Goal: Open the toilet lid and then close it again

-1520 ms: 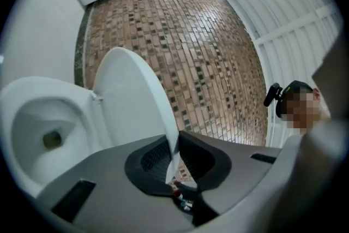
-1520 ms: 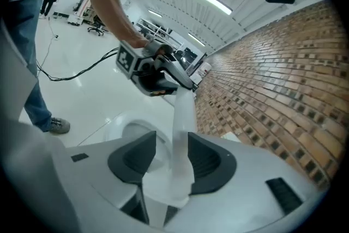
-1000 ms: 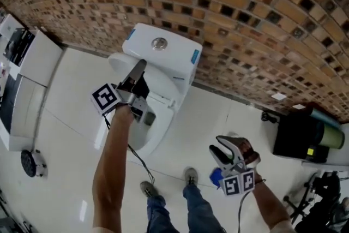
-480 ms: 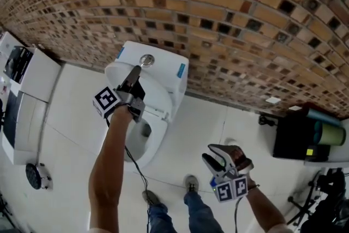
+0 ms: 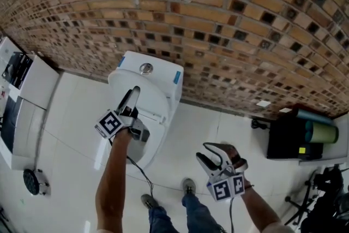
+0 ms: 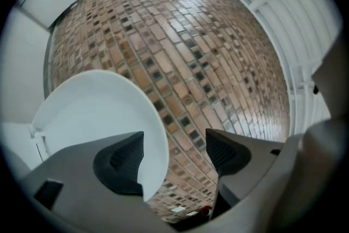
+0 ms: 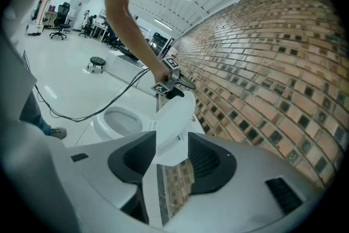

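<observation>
Right gripper [image 5: 206,153] nearest, jaws half apart, empty, open white floor [image 5: 185,128] all round. Left gripper [image 5: 131,96] jaws just opened wide, toilet lid [image 6: 92,112] rim between them, unpinched. Lid white, upright by tank [image 5: 158,69]; brick wall [image 5: 218,24] just behind

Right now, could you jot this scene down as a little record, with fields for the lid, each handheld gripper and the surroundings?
Lid: toilet lid raised, near upright in front of the tank
Left hand: left gripper at the lid's upper edge; jaws apart, having just been opening; the lid's rim shows in the gap, pads not pressing on it
Right hand: right gripper open, nothing between its jaws, held well clear of the lid
Surroundings: brick wall behind the tank; white floor
</observation>
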`<state>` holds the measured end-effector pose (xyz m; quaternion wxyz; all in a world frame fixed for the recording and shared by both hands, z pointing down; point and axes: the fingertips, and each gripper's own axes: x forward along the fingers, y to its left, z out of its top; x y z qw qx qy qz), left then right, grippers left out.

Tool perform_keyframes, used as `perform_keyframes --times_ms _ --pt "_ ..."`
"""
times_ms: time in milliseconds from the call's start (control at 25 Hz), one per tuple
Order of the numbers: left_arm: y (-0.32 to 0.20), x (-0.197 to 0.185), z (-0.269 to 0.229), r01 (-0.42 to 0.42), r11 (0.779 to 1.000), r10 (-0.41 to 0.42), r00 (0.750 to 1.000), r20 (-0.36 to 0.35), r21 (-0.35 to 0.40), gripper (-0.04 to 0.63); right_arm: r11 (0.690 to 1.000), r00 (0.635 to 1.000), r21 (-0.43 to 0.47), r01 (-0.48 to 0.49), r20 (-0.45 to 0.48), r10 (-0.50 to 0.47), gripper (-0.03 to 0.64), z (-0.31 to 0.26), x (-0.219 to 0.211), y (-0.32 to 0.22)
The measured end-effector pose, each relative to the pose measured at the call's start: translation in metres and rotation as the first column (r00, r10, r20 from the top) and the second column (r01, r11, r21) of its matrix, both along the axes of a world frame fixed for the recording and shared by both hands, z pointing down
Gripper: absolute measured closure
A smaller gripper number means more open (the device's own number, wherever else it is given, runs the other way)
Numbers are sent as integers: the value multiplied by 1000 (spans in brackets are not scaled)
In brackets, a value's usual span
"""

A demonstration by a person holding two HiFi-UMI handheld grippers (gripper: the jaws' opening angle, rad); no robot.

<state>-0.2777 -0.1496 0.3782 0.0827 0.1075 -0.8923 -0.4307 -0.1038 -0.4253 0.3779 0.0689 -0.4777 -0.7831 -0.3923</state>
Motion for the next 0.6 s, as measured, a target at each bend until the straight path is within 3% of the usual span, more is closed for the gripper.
perform_keyframes --times_ms 40,120,200,280,360,480,600 --pt "-3 22 -13 -13 998 14 1000 24 -57 244 1000 1000 -13 -2 -8 2 428 -10 3 3" --pt "-20 63 -52 -88 989 105 985 138 -121 244 998 1000 -58 -8 -27 6 428 -36 7 13" --pt "-31 108 -94 -134 955 191 960 204 -264 244 991 998 -135 -11 -59 3 428 -64 11 30" --pt "-39 158 -131 -124 892 237 947 218 -434 244 973 994 -232 -16 -105 -9 428 -92 22 47" --pt "-46 202 -162 -91 824 262 936 233 -560 244 946 989 -322 -38 -149 -11 428 -120 32 59" --pt "-49 264 -197 -34 732 273 930 247 -680 244 906 974 -414 -89 -228 -9 428 -154 53 73" --pt "-52 314 -228 31 658 284 915 286 -753 244 883 965 -456 -106 -263 -20 428 -180 77 89"
